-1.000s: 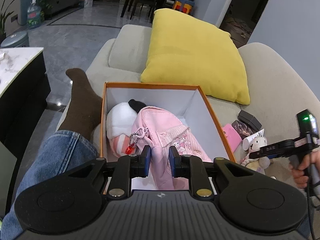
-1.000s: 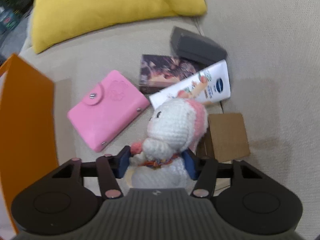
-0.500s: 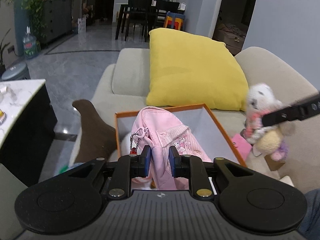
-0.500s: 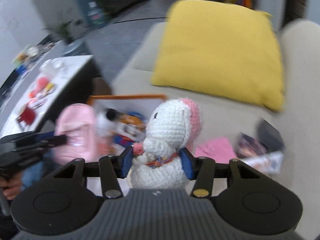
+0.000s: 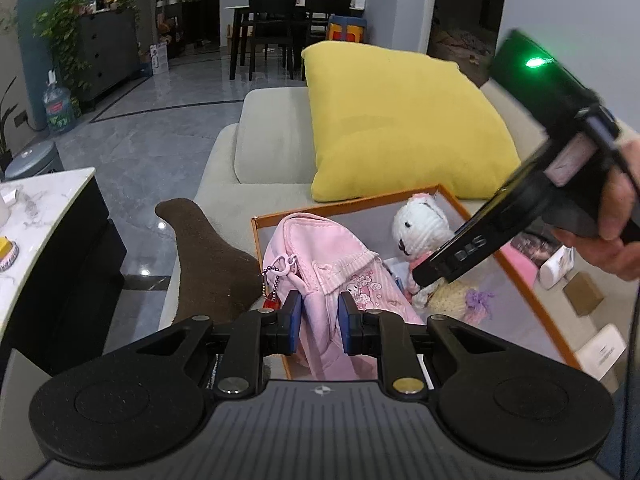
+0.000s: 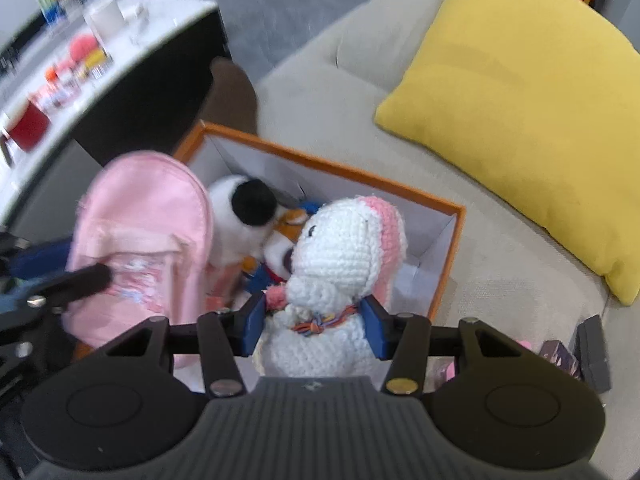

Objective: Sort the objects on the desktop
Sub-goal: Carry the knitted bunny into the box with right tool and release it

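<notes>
An orange box [image 5: 516, 276] with a white inside [image 6: 448, 248] sits on the beige sofa. My left gripper [image 5: 319, 322] is shut on a pink backpack [image 5: 320, 256] and holds it upright at the box's left side; it also shows in the right wrist view [image 6: 140, 220]. My right gripper [image 6: 313, 326] is shut on a white crochet bunny with a pink ear [image 6: 340, 256] and holds it over the box. The bunny also shows in the left wrist view [image 5: 420, 228]. A white and black plush [image 6: 240, 208] and an orange toy lie in the box.
A yellow pillow [image 5: 400, 120] leans on the sofa back behind the box. A brown-socked foot [image 5: 208, 256] rests left of the box. A white tube [image 5: 556, 264], a brown card [image 5: 584, 298] and a dark case [image 6: 592, 352] lie on the sofa to the right. A marble table [image 6: 80, 60] stands left.
My right gripper has carried the bunny from the sofa's right side to over the box. My left gripper has lifted the pink backpack up and to the left side of the box.
</notes>
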`<state>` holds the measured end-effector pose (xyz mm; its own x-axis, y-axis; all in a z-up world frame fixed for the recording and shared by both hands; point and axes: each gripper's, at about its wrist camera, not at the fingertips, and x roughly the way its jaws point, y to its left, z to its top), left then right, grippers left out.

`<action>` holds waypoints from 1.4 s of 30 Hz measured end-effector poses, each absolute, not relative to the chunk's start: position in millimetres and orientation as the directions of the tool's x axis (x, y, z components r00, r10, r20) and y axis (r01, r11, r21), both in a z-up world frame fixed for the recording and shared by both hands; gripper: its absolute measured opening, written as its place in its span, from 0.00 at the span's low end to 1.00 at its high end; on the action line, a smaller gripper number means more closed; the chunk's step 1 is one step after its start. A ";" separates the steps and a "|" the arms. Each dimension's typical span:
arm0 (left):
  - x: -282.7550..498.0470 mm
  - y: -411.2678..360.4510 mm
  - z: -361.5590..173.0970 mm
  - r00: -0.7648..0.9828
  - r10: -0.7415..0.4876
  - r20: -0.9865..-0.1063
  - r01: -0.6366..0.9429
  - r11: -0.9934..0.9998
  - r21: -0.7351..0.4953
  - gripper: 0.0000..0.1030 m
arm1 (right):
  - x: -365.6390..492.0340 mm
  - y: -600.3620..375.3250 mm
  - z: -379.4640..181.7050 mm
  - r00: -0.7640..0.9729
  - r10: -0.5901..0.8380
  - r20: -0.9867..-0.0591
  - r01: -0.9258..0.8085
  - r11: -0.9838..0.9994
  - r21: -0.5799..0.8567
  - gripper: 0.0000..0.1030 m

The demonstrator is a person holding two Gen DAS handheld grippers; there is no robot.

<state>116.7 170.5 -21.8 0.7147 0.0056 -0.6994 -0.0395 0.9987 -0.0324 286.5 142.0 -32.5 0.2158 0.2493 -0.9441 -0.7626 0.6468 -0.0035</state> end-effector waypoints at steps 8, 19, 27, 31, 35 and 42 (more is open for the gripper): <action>119.9 168.8 -28.4 0.704 0.010 -0.710 -0.019 1.000 -0.005 0.21 | 294.1 165.5 -66.9 0.258 0.131 -0.957 -0.784 0.607 -0.128 0.58; 115.8 164.0 -31.4 0.714 0.034 -0.700 -0.019 0.999 0.029 0.21 | 280.2 152.8 -44.3 0.279 0.140 -0.950 -0.820 0.550 -0.160 0.31; 106.7 155.4 -39.8 0.741 0.093 -0.665 0.006 0.990 0.144 0.21 | 280.9 152.2 -58.5 0.277 0.171 -0.945 -0.804 0.580 -0.131 0.24; 107.5 144.5 -48.1 0.738 0.123 -0.663 0.025 0.978 0.209 0.21 | 270.4 148.5 -39.6 0.192 0.269 -0.944 -0.803 0.596 0.007 0.23; 106.9 138.0 -54.8 0.747 0.147 -0.649 0.027 0.968 0.251 0.21 | 246.6 152.4 -37.1 0.116 0.321 -0.940 -0.840 0.537 0.080 0.17; 106.8 145.3 -60.7 0.712 0.098 -0.695 0.053 0.980 0.192 0.26 | 246.7 162.4 -65.4 0.095 0.400 -0.911 -0.804 0.570 0.167 0.10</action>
<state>106.8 145.3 -60.7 0.7120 0.0978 -0.6954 0.0528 0.9800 0.1919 246.7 162.4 -65.4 0.0949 0.4002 -0.9115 -0.8045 0.5701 0.1666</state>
